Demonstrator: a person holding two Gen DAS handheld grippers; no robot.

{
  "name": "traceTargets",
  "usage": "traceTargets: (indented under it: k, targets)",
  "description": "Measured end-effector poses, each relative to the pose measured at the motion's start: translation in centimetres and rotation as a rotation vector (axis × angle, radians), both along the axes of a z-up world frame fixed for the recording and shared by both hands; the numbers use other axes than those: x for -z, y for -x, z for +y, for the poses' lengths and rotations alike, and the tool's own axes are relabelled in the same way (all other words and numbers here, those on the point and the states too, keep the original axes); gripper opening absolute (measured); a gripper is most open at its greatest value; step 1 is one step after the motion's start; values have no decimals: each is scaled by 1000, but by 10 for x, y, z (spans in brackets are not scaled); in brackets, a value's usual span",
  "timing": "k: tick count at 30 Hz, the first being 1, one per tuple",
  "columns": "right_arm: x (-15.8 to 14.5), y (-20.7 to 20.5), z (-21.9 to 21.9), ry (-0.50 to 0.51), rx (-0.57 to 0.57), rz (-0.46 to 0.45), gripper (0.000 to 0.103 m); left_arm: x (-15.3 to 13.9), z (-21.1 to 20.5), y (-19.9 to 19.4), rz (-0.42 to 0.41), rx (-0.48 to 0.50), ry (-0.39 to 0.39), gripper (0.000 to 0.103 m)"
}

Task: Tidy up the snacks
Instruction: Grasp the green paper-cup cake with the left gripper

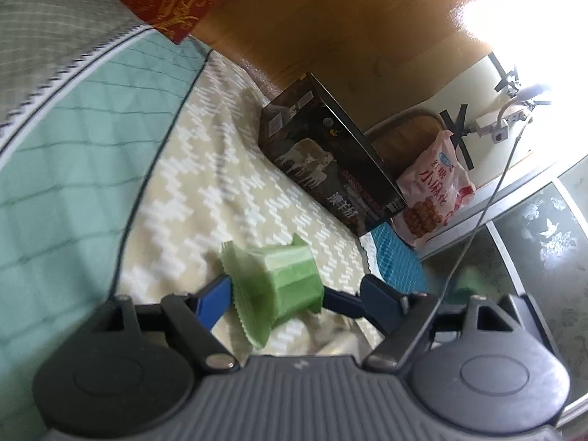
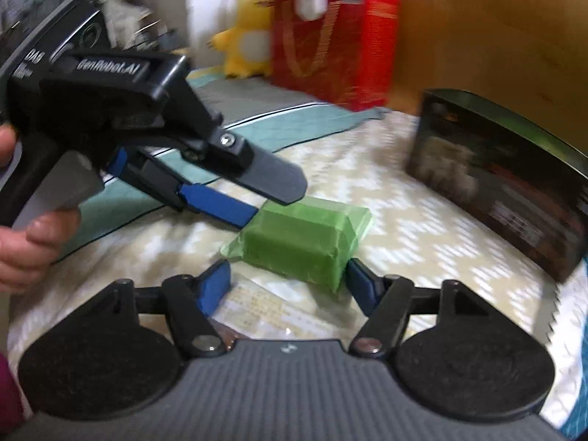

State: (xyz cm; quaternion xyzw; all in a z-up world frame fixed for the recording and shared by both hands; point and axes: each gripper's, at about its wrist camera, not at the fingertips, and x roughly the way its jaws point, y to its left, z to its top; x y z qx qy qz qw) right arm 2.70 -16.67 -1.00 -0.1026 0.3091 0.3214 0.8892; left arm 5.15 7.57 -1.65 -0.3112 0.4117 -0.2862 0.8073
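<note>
Left claw seemingly round green snack; right-wrist-only plush.

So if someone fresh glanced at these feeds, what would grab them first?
The green snack on the patterned blanket, sitting between both claws: the left claw brackets it, and the right claw is open just short of it. Next, the dark box standing behind it, with a pink bag beyond.
</note>
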Motion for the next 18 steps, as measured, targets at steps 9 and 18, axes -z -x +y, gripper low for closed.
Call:
traceTargets:
  k: [9, 18]
  targets:
    - [-1, -7, -15, -36, 103, 9, 76, -1, -33, -25, -21, 44, -35, 79]
    - [-11, -21, -28, -52, 96, 49, 77, 0, -30, -25, -14, 51, -27, 77]
